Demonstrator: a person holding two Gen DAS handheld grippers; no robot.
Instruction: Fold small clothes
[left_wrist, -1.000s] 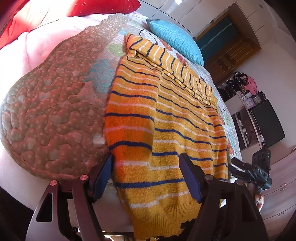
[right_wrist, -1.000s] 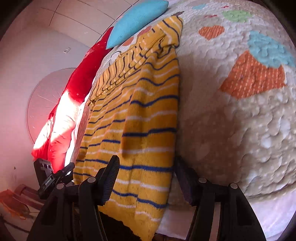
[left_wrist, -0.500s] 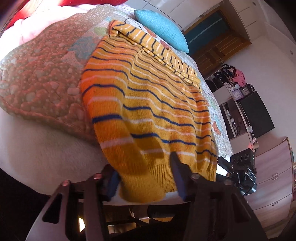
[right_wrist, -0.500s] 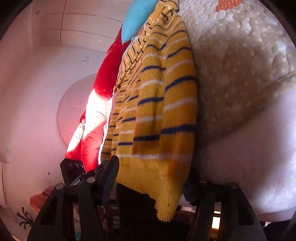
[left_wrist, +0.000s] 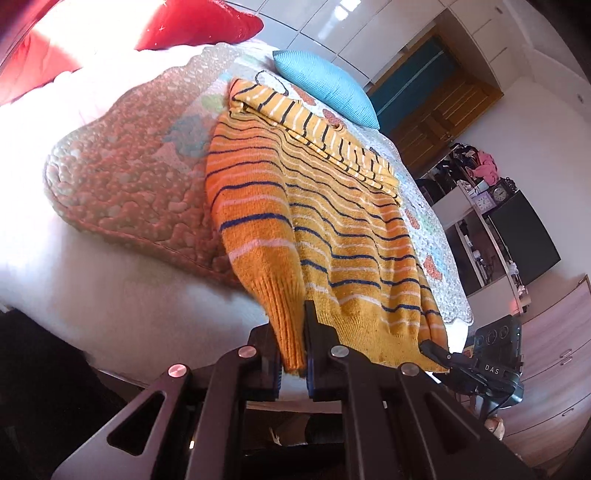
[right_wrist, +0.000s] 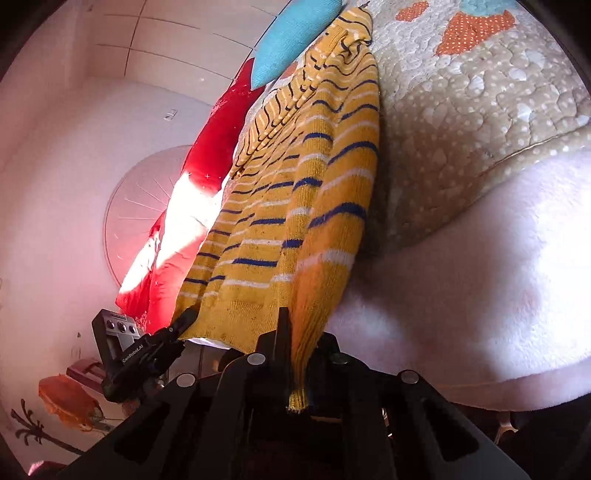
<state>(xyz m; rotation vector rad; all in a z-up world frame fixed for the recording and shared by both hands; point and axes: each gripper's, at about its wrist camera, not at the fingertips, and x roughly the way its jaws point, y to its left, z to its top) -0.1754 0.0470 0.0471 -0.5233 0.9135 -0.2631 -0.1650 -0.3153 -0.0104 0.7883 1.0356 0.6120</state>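
Pinching the sweater (left_wrist: 332, 236) hem: left gripper (left_wrist: 293, 363) clamping 1 corner, right gripper (right_wrist: 297, 373) clamping the other, both hanging past the bed (left_wrist: 122, 177) edge. Looking soft, thick, stretchy, fairly heavy; gripping ribbed corners likely limiting sag.

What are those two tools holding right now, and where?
Both pinch the striped sweater at its ribbed hem: left tool one corner, right tool the other.
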